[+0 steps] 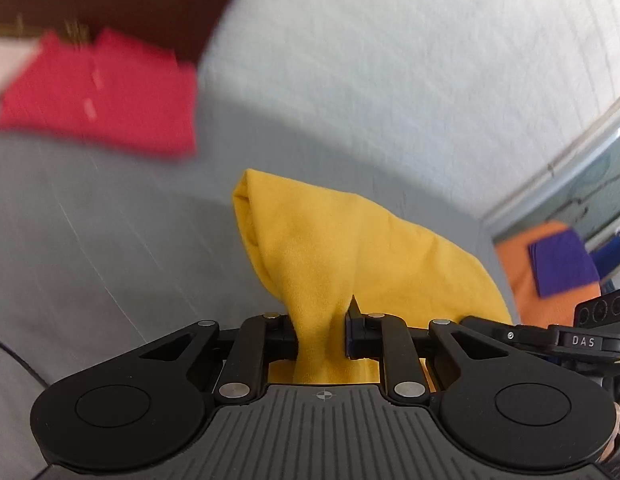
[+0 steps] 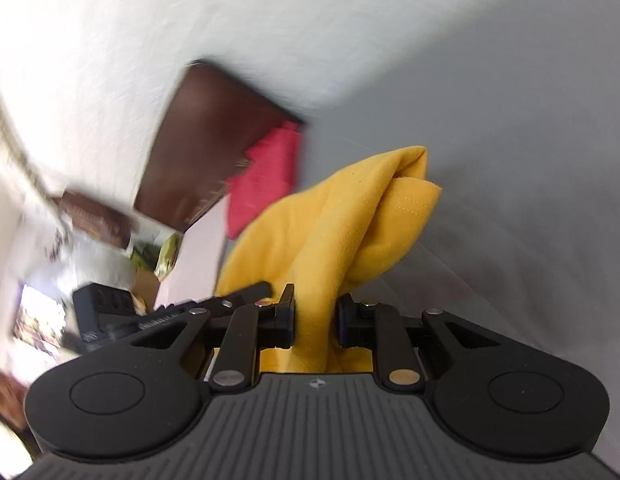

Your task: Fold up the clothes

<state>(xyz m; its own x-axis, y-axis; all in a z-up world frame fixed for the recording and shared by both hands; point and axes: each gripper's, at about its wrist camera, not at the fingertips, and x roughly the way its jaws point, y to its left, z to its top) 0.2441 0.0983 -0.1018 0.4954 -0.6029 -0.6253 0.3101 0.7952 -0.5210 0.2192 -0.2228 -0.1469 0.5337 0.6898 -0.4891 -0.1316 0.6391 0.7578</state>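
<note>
A yellow garment (image 1: 329, 240) hangs bunched between both grippers, held up off the grey surface (image 1: 110, 240). My left gripper (image 1: 321, 334) is shut on a fold of it. My right gripper (image 2: 314, 322) is shut on another part of the same yellow garment (image 2: 349, 216), whose stitched hem shows at the upper right. The right gripper's body shows at the right edge of the left wrist view (image 1: 581, 336), and the left gripper shows at the left of the right wrist view (image 2: 110, 312). Both views are blurred by motion.
A folded red garment (image 1: 106, 100) lies on the grey surface to the far left; it also shows in the right wrist view (image 2: 266, 176). A dark brown headboard (image 2: 210, 144) stands behind it. Folded orange (image 1: 521, 276) and purple (image 1: 561, 264) clothes lie at right. White wall behind.
</note>
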